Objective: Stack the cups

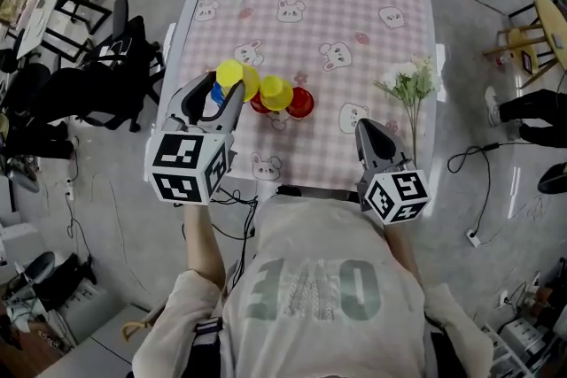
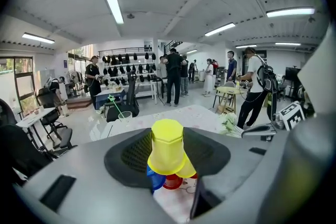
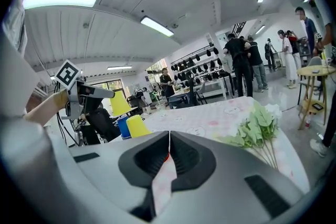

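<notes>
My left gripper (image 1: 223, 89) is shut on a yellow cup (image 1: 234, 75), held upside down above the table's left side. In the left gripper view that yellow cup (image 2: 167, 145) sits between the jaws. Under it on the cloth are a blue cup (image 2: 154, 181), a red cup (image 2: 172, 182) and a second yellow cup (image 2: 189, 168). The head view shows the blue cup (image 1: 217, 94), the second yellow cup (image 1: 275, 91) and two red cups (image 1: 300, 103) grouped near the table's middle. My right gripper (image 1: 366, 127) hangs shut and empty over the table's near right part.
A pink checked cloth with bunny prints covers the table (image 1: 310, 4). A bunch of white flowers (image 1: 409, 84) lies at the right side. Office chairs (image 1: 106, 57) stand left of the table. Several people stand in the room behind (image 2: 173, 73).
</notes>
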`<move>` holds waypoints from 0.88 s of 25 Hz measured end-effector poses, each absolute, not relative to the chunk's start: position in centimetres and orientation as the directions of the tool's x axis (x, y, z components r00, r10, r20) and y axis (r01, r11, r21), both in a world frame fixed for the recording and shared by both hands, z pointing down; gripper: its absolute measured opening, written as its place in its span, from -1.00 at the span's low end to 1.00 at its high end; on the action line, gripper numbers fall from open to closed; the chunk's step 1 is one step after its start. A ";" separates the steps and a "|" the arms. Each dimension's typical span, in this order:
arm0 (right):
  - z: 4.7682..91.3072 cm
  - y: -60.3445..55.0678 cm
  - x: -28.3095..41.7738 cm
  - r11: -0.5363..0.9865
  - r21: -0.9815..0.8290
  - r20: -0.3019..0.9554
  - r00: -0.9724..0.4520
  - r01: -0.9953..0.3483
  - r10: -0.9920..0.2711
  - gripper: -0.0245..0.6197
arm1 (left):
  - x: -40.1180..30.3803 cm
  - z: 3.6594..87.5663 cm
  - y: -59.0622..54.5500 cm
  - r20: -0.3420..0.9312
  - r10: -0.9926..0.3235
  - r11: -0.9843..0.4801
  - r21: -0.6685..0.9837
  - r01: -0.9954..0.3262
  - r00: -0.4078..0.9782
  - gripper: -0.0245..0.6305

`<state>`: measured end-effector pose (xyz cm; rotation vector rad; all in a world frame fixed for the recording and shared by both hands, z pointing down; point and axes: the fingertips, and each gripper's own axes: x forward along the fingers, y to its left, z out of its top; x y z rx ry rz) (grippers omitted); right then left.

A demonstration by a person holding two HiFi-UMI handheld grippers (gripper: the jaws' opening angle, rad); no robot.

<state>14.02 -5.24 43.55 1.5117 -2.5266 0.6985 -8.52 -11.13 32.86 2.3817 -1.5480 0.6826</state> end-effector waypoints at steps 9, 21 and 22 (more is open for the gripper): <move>43.6 -5.2 13.5 0.370 -0.311 0.335 -0.465 -0.875 -0.819 -0.83 | -8.1 34.9 -11.9 0.517 -0.764 -0.471 -0.037 -0.882 0.386 -0.30; 43.9 -5.3 13.1 0.370 -0.310 0.345 -0.466 -0.876 -0.814 -0.83 | -8.3 35.3 -12.4 0.516 -0.760 -0.476 -0.028 -0.879 0.395 -0.30; 44.0 -5.4 13.1 0.370 -0.310 0.346 -0.466 -0.876 -0.814 -0.83 | -8.3 35.4 -12.5 0.516 -0.761 -0.476 -0.031 -0.879 0.394 -0.30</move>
